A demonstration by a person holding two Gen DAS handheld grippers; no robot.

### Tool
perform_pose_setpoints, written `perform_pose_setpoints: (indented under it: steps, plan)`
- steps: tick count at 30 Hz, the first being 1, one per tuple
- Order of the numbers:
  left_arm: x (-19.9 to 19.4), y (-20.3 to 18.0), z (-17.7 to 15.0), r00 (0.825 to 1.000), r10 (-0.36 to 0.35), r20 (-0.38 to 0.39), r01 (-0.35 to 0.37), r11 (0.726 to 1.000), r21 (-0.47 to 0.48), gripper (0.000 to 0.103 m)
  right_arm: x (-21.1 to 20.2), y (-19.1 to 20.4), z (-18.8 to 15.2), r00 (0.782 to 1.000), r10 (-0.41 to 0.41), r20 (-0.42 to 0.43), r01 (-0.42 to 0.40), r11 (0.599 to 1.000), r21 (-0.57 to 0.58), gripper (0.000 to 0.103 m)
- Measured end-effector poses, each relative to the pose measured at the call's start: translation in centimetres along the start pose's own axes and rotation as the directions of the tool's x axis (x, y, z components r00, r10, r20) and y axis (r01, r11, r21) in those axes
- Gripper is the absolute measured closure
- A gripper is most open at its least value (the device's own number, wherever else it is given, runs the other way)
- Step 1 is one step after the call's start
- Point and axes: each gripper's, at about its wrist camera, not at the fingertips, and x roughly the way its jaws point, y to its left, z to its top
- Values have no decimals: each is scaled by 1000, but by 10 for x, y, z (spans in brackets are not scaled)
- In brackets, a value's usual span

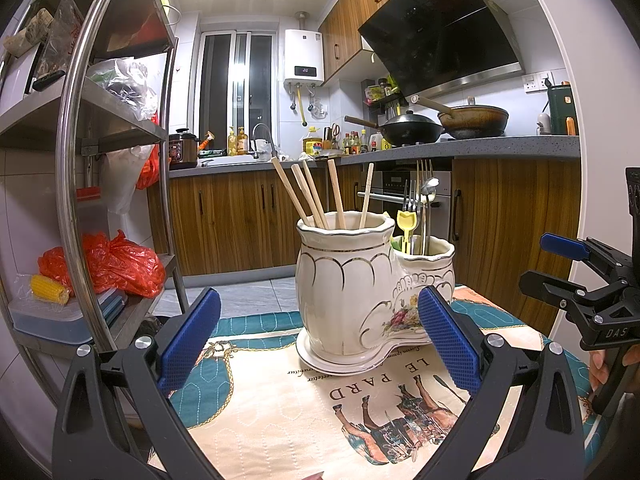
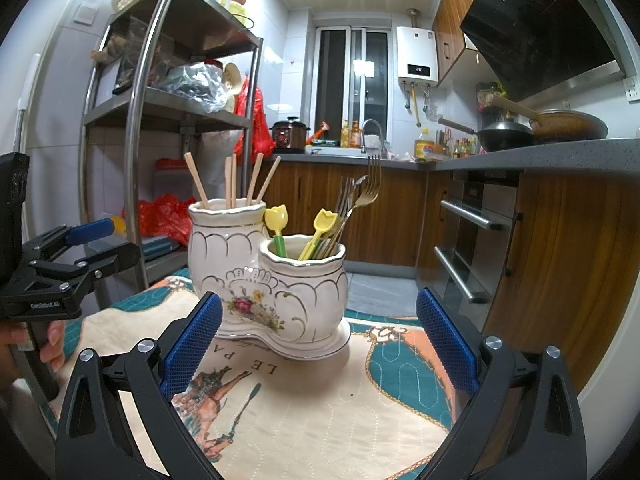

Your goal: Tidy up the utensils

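left wrist view is showing the ceramic holder (image 1: 360, 280) sitting on the printed cloth (image 1: 280, 412), chopsticks (image 1: 312, 196) sorted into its taller cup, forks (image 2: 360, 196) into the lower, seemingly by type. left gripper (image 1: 316, 336) and right gripper (image 2: 320, 340) are gaping wide, carrying nothing.

A steel shelf rack (image 2: 136, 128) stands at the left, loaded with crumpled plastic bags; a red bag (image 1: 116, 264) sits on a lower shelf beside a cob of corn (image 1: 50, 290) on a lidded box. Across the kitchen, a rice cooker (image 2: 289, 134) rests on the grey surface (image 2: 560, 156) near the tap (image 2: 374, 132). Two woks (image 1: 412, 130) sit under the slanted black range hood (image 1: 444, 36). A white water heater (image 2: 418, 54) hangs beside the dark window (image 2: 352, 76). Wood-grain cabinets (image 1: 232, 224) run below, with an oven (image 2: 476, 240) built in.
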Motion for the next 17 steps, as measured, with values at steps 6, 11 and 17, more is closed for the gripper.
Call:
perform_pose_setpoints:
  steps: [6,11,17]
  plan:
    - [0,0,0,1000,0,-1,0,1000,0,6,0,0,0,1000,0,1,0,1000,-1,6]
    - [0,0,-1,1000,2,-7,-2,1000,-2,6,0,0,0,1000,0,0,0,1000,0,6]
    - [4,1,-4,1000,5,-20,-5,1000,-7,6,0,0,0,1000,1,-1,-1,1000,0,6]
